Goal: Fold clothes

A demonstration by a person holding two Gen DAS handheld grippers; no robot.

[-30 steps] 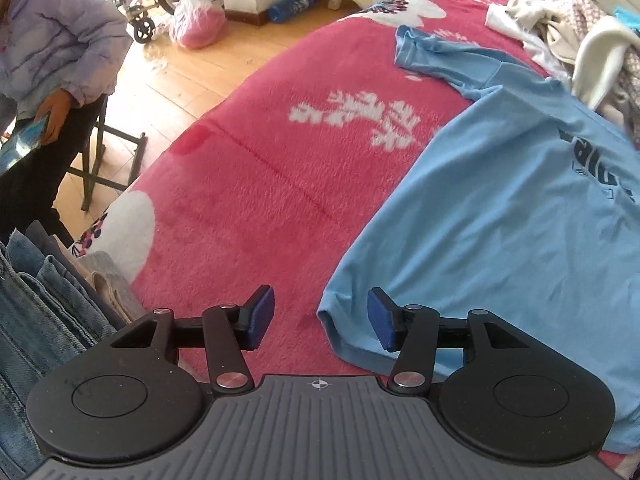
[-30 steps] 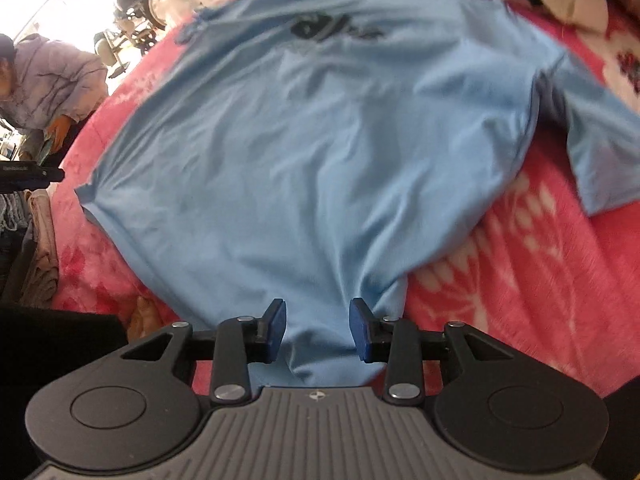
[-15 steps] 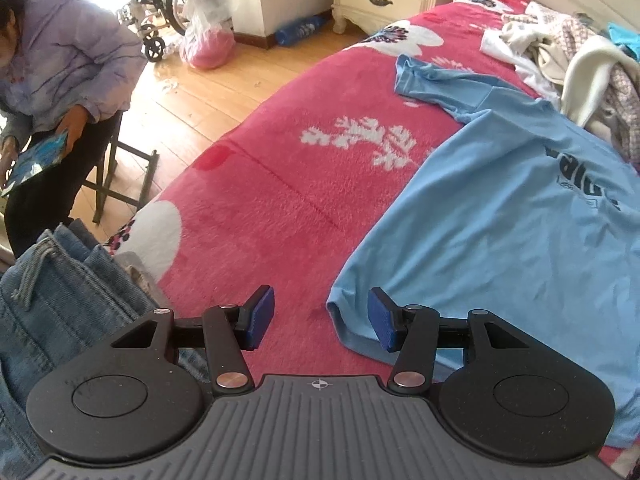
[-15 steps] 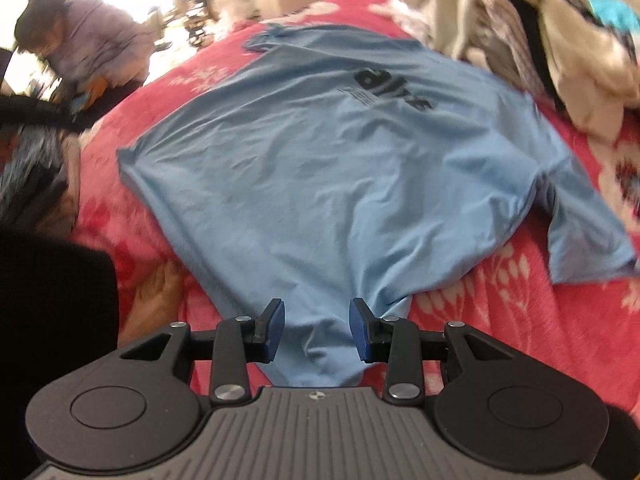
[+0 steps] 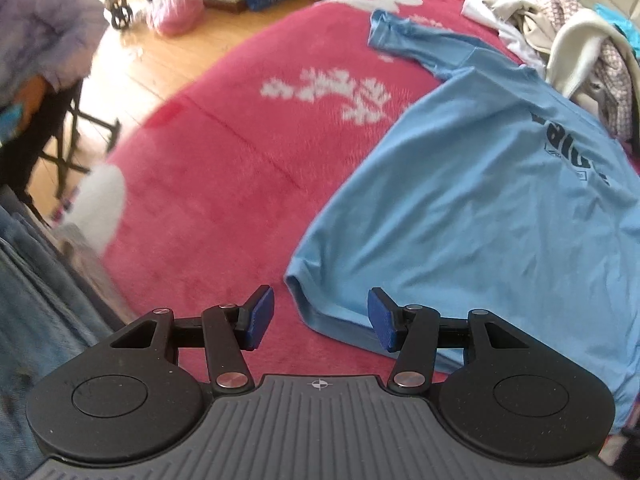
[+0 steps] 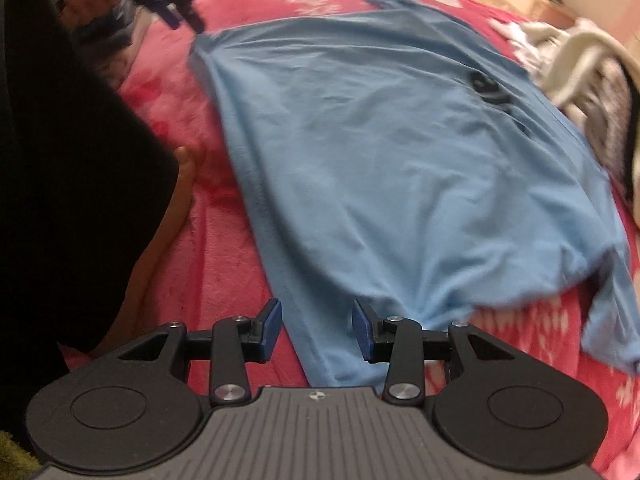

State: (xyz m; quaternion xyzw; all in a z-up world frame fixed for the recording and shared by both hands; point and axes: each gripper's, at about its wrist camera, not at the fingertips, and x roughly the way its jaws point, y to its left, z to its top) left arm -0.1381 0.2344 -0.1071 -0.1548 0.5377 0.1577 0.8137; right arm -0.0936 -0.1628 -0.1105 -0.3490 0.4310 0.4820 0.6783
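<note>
The shirt (image 6: 392,152) runs long toward one o'clock; its hem corner lies between the right gripper (image 6: 316,330)'s half-open, just-widening jaws, ungripped.

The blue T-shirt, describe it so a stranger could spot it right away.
A red blanket with white patterns covers the bed. The blue T-shirt lies spread flat on it, beside a heap of crumpled clothes. It alone is sky blue with dark lettering.
</note>
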